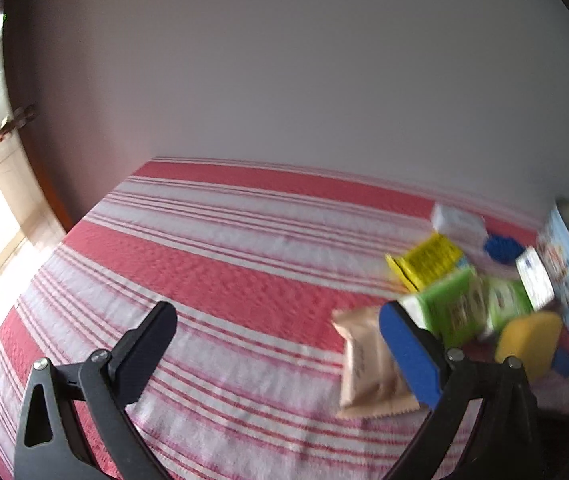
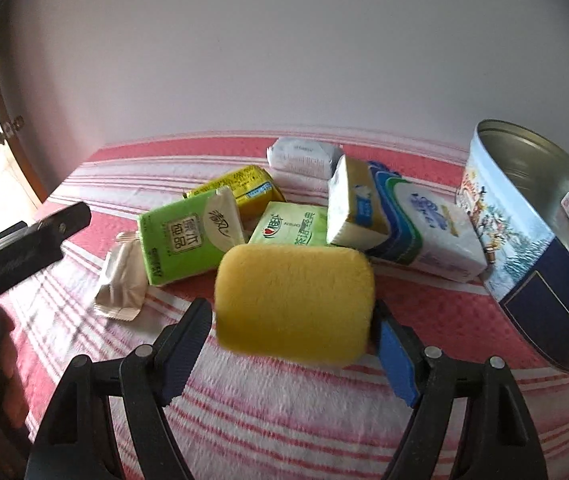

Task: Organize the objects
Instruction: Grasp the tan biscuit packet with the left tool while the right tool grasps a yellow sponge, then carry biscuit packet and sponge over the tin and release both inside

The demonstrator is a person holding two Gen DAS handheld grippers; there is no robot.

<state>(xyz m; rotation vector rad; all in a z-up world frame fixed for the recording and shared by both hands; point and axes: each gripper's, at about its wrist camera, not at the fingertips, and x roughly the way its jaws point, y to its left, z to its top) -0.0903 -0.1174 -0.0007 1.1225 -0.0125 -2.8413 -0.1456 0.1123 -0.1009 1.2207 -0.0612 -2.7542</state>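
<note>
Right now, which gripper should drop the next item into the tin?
Right. The right gripper already clamps the yellow sponge, and the open tin sits just to its right. The left gripper is open, empty, farther left over the bedspread.

Left wrist camera: on my left gripper (image 1: 280, 344), low over the striped bedspread (image 1: 220, 280), facing the wall; pile at its right edge, blurred. Right wrist camera: on my right gripper (image 2: 292, 336), near, facing the pile squarely, tin (image 2: 524, 240) at right. Shared: yellow sponge (image 2: 294, 300), green tissue packs (image 2: 188, 236), beige packet (image 2: 122, 280), bedspread, wall.
</note>
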